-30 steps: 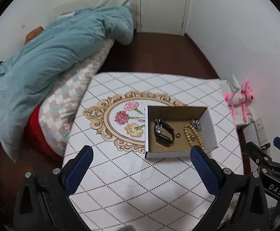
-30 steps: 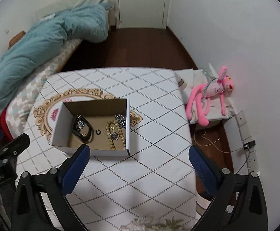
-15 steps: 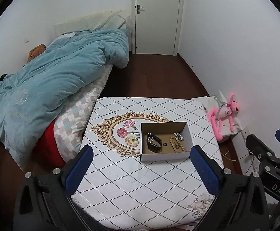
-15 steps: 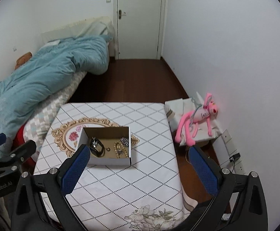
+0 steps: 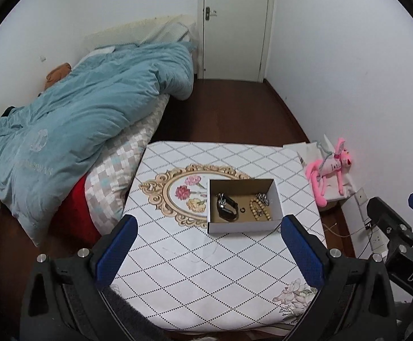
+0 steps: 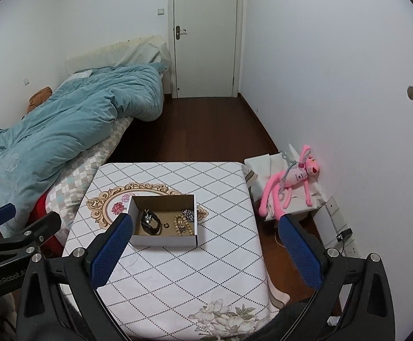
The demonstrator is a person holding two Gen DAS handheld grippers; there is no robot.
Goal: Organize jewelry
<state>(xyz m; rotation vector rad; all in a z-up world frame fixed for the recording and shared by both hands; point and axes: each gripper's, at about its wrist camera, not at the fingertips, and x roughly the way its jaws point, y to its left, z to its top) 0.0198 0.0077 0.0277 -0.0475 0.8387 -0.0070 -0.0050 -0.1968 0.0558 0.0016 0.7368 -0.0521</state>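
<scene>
A small open cardboard box [image 5: 243, 225] [image 6: 164, 240] sits on the white diamond-pattern table [image 5: 178, 255] [image 6: 183, 278]. Inside it lie a black watch [image 5: 227, 210] [image 6: 151, 223], a small ring [image 5: 242, 210] [image 6: 166, 225], a wooden bead bracelet [image 5: 259, 211] [image 6: 181, 226] and a silvery sparkly piece [image 5: 262, 198] [image 6: 189, 214]. My left gripper [image 5: 206, 245] is open and empty, held high above the table's near side. My right gripper [image 6: 203, 250] is open and empty too, high above the table, with the box just behind its left finger [image 6: 112, 251].
A bed with a teal duvet [image 5: 73, 119] stands left of the table. A pink plush toy [image 6: 290, 187] lies on white boxes by the right wall. A white door [image 6: 205, 34] closes the far end. Dark wood floor [image 6: 200, 130] lies beyond the table.
Both grippers have pulled up and back from the box, so the table and box look smaller and more of the room shows. The jewelry in the box has not moved.
</scene>
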